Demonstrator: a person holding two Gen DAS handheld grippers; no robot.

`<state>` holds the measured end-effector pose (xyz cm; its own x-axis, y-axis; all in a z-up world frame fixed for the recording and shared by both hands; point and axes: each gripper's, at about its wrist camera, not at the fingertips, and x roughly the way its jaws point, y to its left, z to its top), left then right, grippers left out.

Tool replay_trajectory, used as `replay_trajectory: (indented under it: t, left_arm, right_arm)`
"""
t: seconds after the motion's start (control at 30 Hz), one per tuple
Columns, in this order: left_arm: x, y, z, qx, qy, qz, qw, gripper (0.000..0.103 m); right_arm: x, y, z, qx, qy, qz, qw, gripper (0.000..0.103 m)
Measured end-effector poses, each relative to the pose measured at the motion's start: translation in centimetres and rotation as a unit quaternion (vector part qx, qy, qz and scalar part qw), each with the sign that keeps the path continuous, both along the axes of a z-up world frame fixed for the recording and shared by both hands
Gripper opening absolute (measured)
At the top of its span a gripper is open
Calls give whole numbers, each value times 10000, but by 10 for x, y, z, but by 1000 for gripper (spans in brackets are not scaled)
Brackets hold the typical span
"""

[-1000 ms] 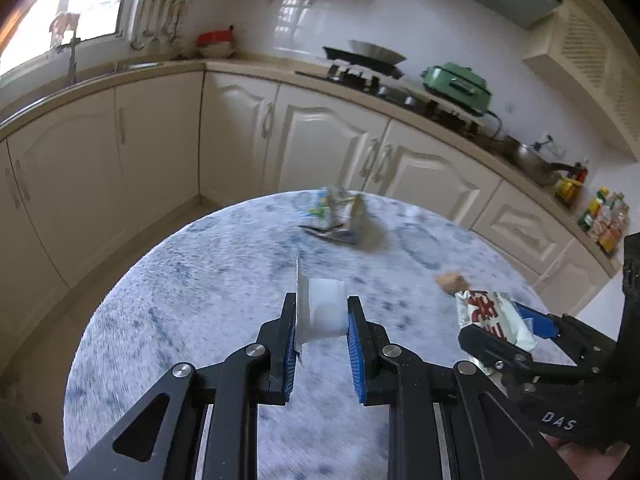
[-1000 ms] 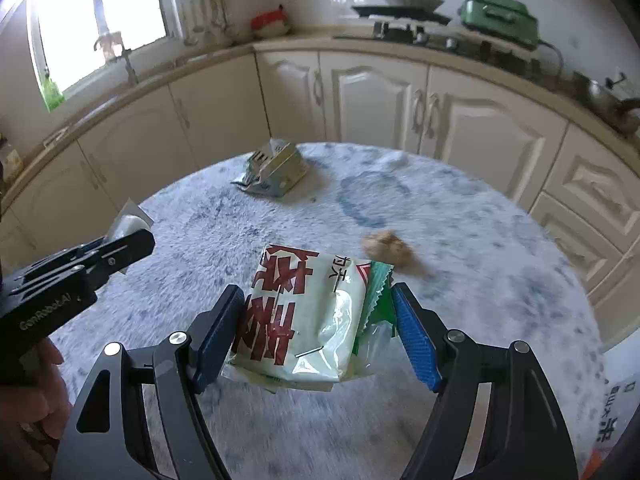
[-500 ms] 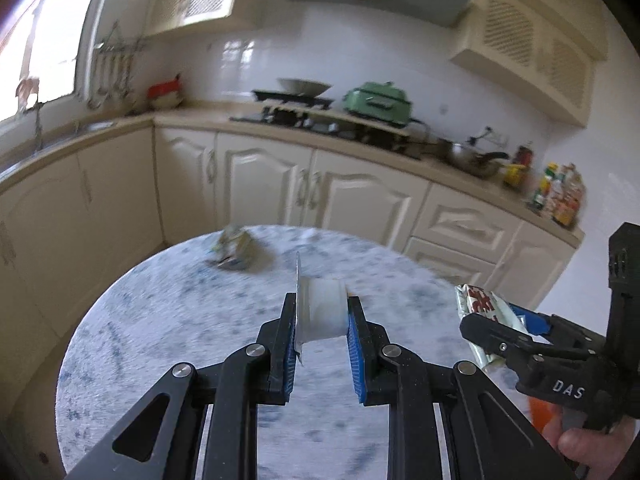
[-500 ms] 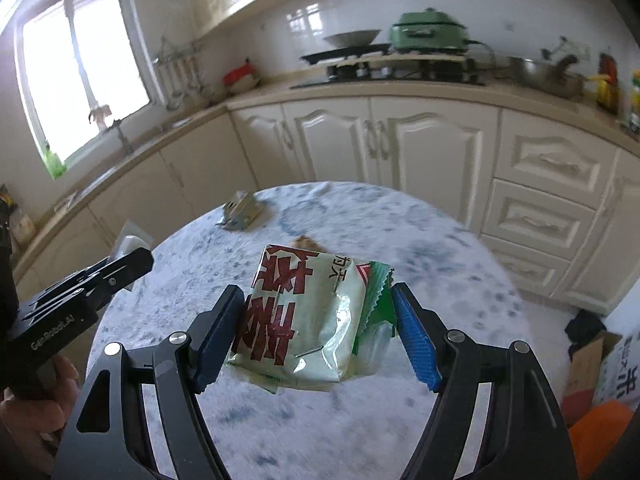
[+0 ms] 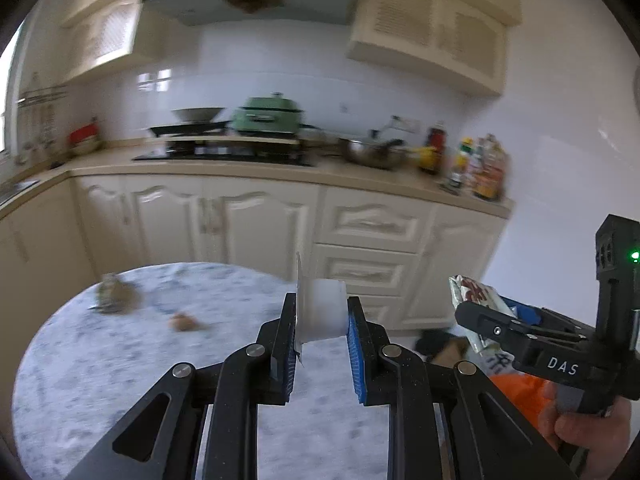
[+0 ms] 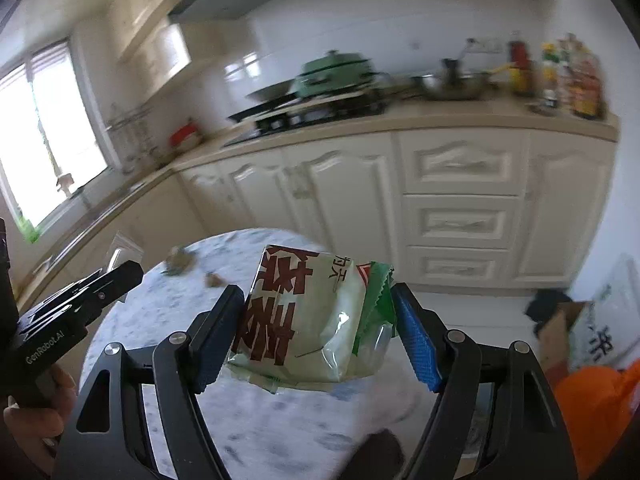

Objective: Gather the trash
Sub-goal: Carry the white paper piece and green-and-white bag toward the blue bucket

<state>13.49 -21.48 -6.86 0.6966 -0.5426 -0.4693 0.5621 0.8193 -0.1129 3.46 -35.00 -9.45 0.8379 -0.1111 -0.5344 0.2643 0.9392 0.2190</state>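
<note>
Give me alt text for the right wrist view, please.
The right tool grips a green snack wrapper above a round marbled table. The left tool shows at the left edge, two scraps lie on the table's far side, and an orange bag sits lower right.

Motion blur smears the crumpled scraps (image 5: 114,299) on the table (image 5: 100,380); the orange bag (image 6: 596,408) is cut off.

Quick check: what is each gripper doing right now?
Left gripper: shut on a small white cup.
Right gripper: shut on a green snack wrapper.
</note>
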Motion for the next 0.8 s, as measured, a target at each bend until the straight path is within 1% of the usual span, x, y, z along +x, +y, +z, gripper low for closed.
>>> replay_trajectory:
  t: [0.13,0.2,0.27,0.37,0.43,0.6,0.7,0.8]
  left_arm:
    - [5,-57,-6,107,114,-521,9985,19]
    - [8,-88,-15,168,267,-810,9962,19]
    - [11,-120,-23,268,410,-1101,9927,19]
    - [20,-162,-40,464,663,-1410,9867,19]
    - [25,-189,-53,593,808,-1549,9828,19]
    - [52,-257,-82,956,1288,-1788,9707,19]
    - [73,-297,-102,1308,1450,-1817,9638,19]
    - [86,-330,-118,1508,1638,-1859,9570,19]
  right_arm:
    - [-33,-39,-2,93,-20,-430,9990,76]
    - [-50,-60,-7,158,13,-666,9977,76]
    - [-66,-84,-16,209,97,-931,9954,76]
    - [-83,-116,-31,346,222,-1237,9915,76]
    - [-91,-133,-42,437,317,-1379,9890,76]
    - [-101,-174,-82,811,581,-1606,9820,76]
    - [-103,-193,-107,1046,725,-1692,9773,76]
    - [-103,-210,-130,1232,854,-1768,9728,76]
